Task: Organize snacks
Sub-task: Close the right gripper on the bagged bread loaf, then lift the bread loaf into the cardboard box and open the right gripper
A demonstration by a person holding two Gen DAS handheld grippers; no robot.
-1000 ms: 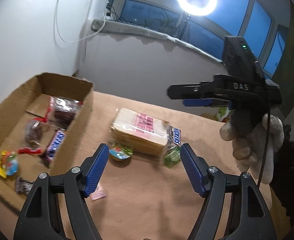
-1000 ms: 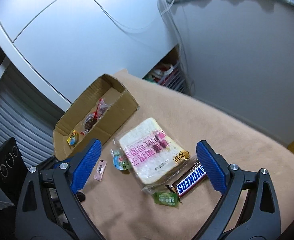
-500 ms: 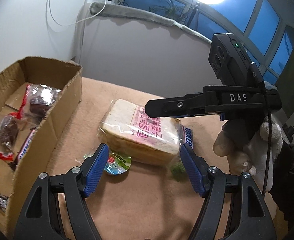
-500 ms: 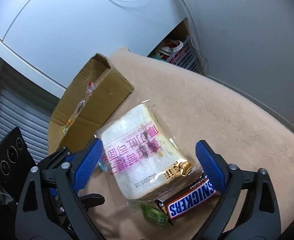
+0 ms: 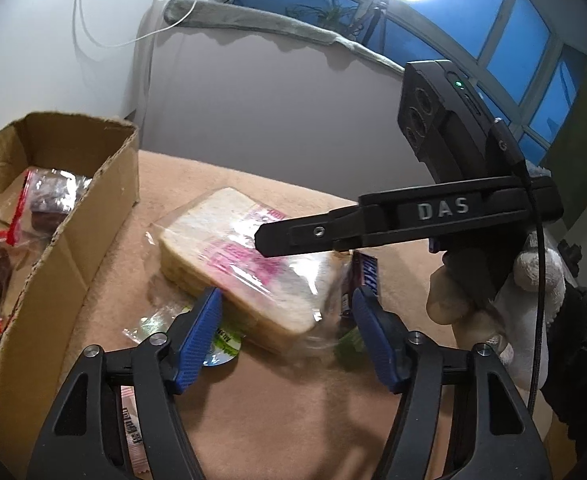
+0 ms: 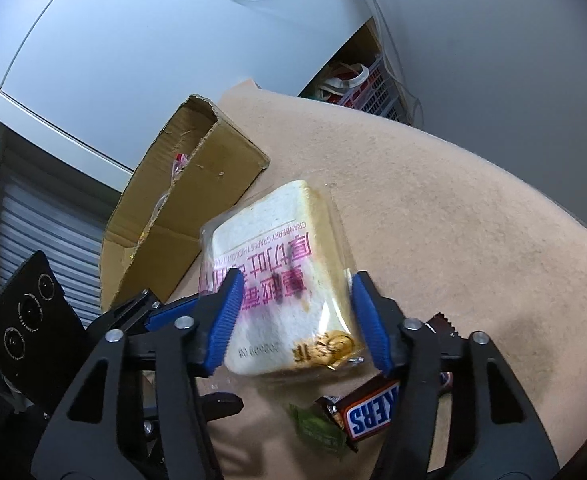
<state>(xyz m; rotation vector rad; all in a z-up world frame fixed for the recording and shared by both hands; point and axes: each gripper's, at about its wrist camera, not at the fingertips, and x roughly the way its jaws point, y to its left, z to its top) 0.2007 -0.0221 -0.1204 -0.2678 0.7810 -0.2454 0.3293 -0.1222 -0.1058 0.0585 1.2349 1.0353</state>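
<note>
A bagged sliced bread pack with pink print lies on the tan table by the cardboard box. My right gripper has closed its blue pads on the pack's near end and holds it tilted up. My left gripper is open, its pads on either side of the pack's near corner without touching it. A Snickers bar and a green sachet lie beside the bread.
The box holds several wrapped snacks. A small round jelly cup lies under the bread's near edge. A pink sachet lies by the left gripper's base. A basket stands beyond the table's far edge.
Both grippers moved in to the bread. The right gripper's jaws narrowed from wide open to closed on the pack, which now tilts up. The left gripper came closer, still open.
</note>
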